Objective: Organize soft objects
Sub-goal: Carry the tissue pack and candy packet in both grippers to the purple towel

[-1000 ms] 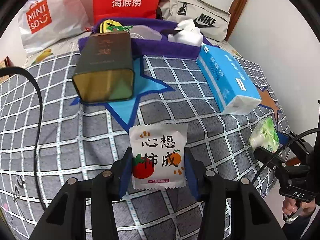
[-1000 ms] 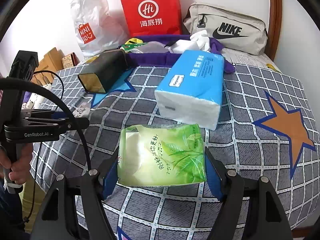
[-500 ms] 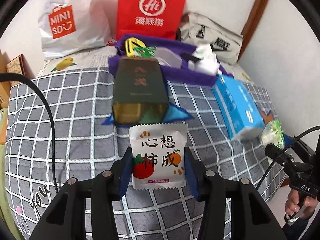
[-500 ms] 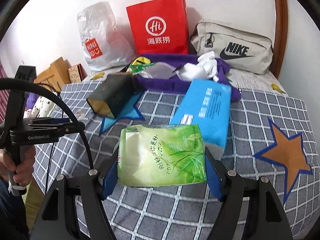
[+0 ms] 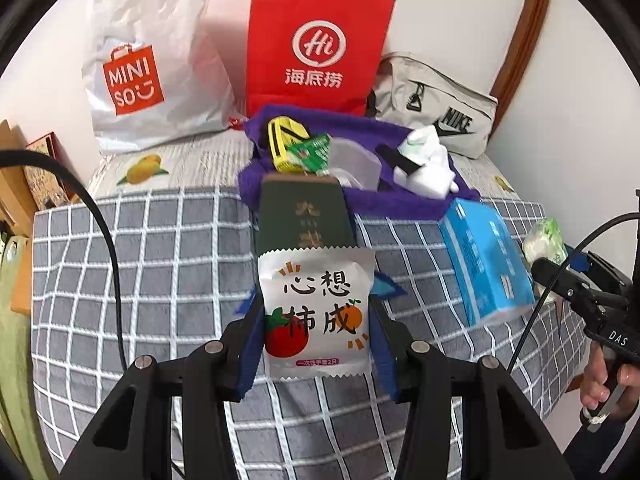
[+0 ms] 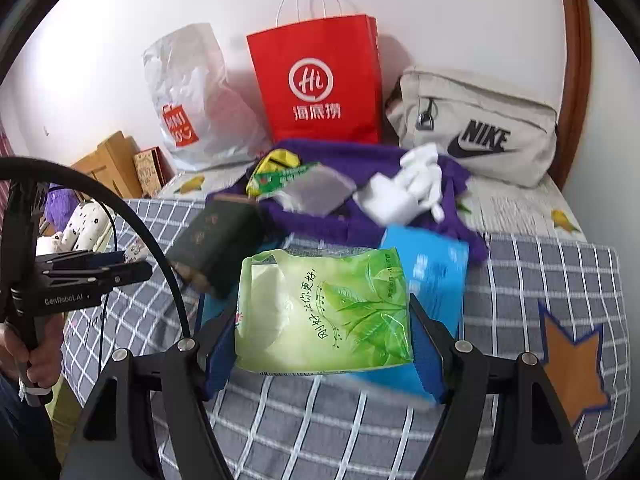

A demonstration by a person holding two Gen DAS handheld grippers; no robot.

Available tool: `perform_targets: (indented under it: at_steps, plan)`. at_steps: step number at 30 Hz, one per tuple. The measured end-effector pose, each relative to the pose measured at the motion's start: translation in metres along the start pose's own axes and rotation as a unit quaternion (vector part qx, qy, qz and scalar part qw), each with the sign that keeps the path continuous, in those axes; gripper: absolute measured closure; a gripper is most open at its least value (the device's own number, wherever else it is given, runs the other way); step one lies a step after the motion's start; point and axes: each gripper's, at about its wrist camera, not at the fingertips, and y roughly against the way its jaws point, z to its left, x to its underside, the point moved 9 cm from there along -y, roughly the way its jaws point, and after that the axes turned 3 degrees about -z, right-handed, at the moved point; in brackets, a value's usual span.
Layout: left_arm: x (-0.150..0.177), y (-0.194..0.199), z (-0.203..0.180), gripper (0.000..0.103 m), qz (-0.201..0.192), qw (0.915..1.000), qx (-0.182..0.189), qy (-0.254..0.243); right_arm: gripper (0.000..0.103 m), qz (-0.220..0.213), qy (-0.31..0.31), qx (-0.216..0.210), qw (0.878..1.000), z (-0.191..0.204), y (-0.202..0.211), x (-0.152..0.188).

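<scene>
Both packs have risen off the bed [image 5: 132, 280]: left hand-held gripper [image 5: 316, 320] pinches the white sachet [image 5: 316, 308], right hand-held gripper [image 6: 324, 336] squeezes the green tissue pack [image 6: 324, 308] — light, squashy, side-held, probably slippery film

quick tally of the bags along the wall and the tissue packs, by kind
Bags along the wall: 3: white plastic Miniso bag, red paper Hi bag, beige fabric Nike bag
Tissue packs: 2: green soft pack, blue soft pack
Total: 5
</scene>
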Motion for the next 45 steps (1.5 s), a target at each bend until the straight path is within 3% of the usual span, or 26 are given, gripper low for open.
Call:
perform_targets:
  at_steps: [7,24,31,36,45]
  plan:
    - [-0.037,-0.004,0.016,0.057,-0.016,0.9998,-0.014,0.002,0.029,-0.005,0.020,0.004,1.000,-0.005,-0.013,-0.037]
    - [-0.127,-0.053,0.032,0.057,-0.024,0.9996,-0.009,0.012,0.029,-0.002,-0.031,0.015,0.999,-0.043,-0.062,-0.110]
    - [-0.151,-0.081,0.033,0.057,-0.011,0.9999,-0.005,0.008,0.029,0.005,0.004,0.071,0.997,-0.053,-0.097,-0.134]
    - [-0.167,-0.102,0.026,0.057,-0.006,0.9999,-0.009,-0.001,0.029,0.012,0.009,0.067,0.998,-0.055,-0.122,-0.146]
    - [-0.182,-0.136,0.001,0.057,0.008,0.9997,0.021,-0.002,0.029,0.029,-0.009,0.043,0.999,-0.063,-0.158,-0.161]
